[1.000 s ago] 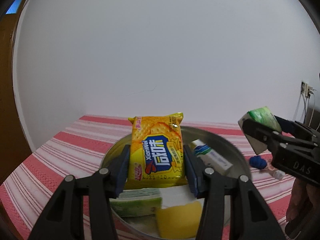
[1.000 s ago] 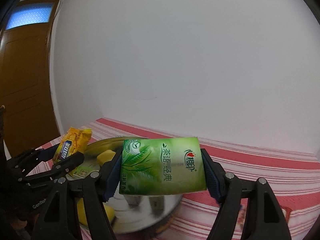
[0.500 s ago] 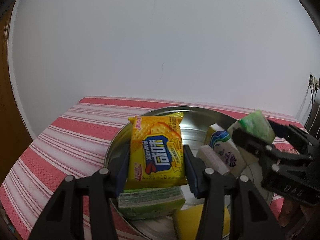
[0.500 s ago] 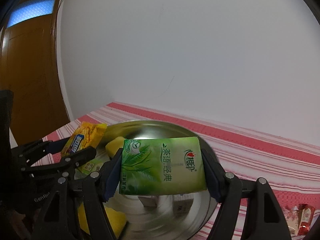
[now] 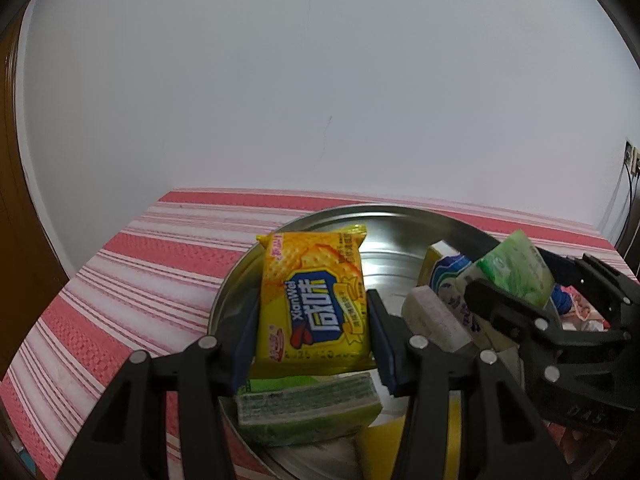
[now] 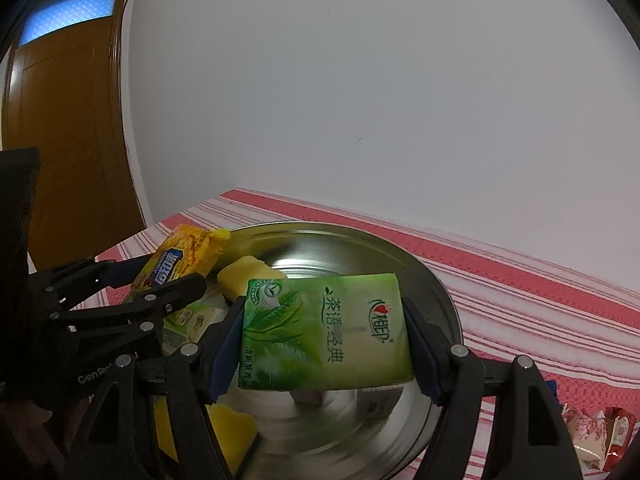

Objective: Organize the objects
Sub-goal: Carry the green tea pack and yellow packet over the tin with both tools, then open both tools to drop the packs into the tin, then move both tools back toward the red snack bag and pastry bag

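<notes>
Soft, even indoor light falls on the plain white wall [image 5: 320,100]. Both fisheye views bend straight lines and go black at the corners. The round shiny metal basin [image 6: 352,248] carries smeared reflections and mild glare.

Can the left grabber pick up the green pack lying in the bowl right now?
Probably not. The left gripper is already shut on the yellow cracker packet, which hangs right over the green pack in the metal bowl. It would need to let go first.

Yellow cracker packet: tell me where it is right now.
The yellow cracker packet is clamped in the left gripper, held above the left part of the metal basin, over a green pack.
</notes>
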A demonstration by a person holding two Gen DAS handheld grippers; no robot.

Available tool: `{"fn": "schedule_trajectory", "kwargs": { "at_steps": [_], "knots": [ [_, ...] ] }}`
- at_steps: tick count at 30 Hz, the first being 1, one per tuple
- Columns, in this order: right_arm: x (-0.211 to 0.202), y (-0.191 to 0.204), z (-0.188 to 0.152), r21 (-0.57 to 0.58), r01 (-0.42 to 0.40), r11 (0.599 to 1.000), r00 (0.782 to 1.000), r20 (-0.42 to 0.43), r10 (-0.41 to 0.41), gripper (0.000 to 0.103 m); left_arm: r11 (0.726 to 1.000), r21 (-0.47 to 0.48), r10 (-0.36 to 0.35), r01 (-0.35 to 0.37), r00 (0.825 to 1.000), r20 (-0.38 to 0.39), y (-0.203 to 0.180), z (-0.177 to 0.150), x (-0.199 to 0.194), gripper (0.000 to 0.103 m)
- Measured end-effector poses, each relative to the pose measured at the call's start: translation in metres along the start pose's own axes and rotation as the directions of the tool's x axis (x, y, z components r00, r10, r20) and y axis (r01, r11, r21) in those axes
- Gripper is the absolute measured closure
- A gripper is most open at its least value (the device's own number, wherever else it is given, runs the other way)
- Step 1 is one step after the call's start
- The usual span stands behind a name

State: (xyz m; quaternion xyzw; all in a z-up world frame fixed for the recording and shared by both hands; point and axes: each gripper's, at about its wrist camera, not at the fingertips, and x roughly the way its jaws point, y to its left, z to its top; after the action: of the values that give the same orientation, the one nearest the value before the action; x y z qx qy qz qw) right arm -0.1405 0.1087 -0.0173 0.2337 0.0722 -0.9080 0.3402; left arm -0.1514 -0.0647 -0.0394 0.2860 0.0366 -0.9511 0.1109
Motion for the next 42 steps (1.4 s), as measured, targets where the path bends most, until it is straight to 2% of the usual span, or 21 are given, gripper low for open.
{"fn": "schedule_trajectory", "kwargs": {
  "at_steps": [4, 5, 6, 8, 10, 12, 23, 31, 34, 37, 42],
  "knots": [
    [0.005, -0.002, -0.003, 0.017, -0.03, 0.999, 0.999, -0.012, 0.03, 0.029, 1.0, -0.015, 0.0, 0.0, 1.0, -0.007, 0.005, -0.002, 0.001, 0.053],
    [0.005, -0.002, -0.003, 0.023, -0.031, 0.999, 0.999, -0.015, 0.031, 0.029, 1.0, -0.022, 0.003, -0.003, 1.0, -0.004, 0.006, -0.002, 0.0, 0.049],
    [0.005, -0.003, -0.005, 0.028, -0.021, 0.999, 1.0, -0.016, 0.022, 0.028, 1.0, -0.027, 0.01, -0.01, 1.0, -0.001, 0.007, -0.001, -0.001, 0.04],
    [0.0, -0.006, -0.005, 0.038, -0.018, 0.999, 1.0, -0.009, 0.018, 0.027, 0.999, -0.036, 0.026, -0.026, 1.0, 0.017, 0.009, 0.0, -0.006, 0.027],
    [-0.003, -0.009, -0.006, 0.053, -0.019, 0.998, 1.0, 0.01, 0.018, 0.02, 0.999, -0.042, 0.033, -0.032, 0.999, 0.033, 0.01, 0.001, -0.01, 0.02],
    [-0.005, -0.011, -0.007, 0.067, -0.018, 0.998, 0.999, 0.035, 0.016, 0.019, 0.998, -0.049, 0.051, -0.049, 0.998, 0.043, 0.011, 0.002, -0.013, 0.008],
    [-0.022, -0.036, -0.016, 0.15, 0.049, 0.987, 0.993, 0.098, -0.064, 0.019, 0.999, -0.036, 0.038, -0.035, 0.997, 0.072, -0.007, 0.004, -0.026, 0.005],
    [-0.062, -0.086, -0.032, 0.227, 0.154, 0.962, 0.975, 0.12, -0.184, 0.019, 0.998, 0.047, -0.054, 0.049, 0.994, 0.099, -0.058, 0.006, -0.042, 0.005],
    [-0.078, -0.114, -0.043, 0.266, 0.24, 0.934, 0.956, 0.101, -0.274, 0.019, 0.992, 0.091, -0.102, 0.093, 0.989, 0.107, -0.088, 0.008, -0.048, 0.005],
    [-0.096, -0.151, -0.058, 0.345, 0.346, 0.873, 0.919, 0.061, -0.389, 0.019, 0.98, 0.138, -0.155, 0.14, 0.982, 0.104, -0.12, 0.006, -0.049, 0.005],
    [-0.122, -0.195, -0.074, 0.433, 0.431, 0.792, 0.87, 0.035, -0.492, 0.019, 0.949, 0.241, -0.228, 0.204, 0.971, 0.075, -0.176, -0.005, -0.049, 0.005]
  ]
}}
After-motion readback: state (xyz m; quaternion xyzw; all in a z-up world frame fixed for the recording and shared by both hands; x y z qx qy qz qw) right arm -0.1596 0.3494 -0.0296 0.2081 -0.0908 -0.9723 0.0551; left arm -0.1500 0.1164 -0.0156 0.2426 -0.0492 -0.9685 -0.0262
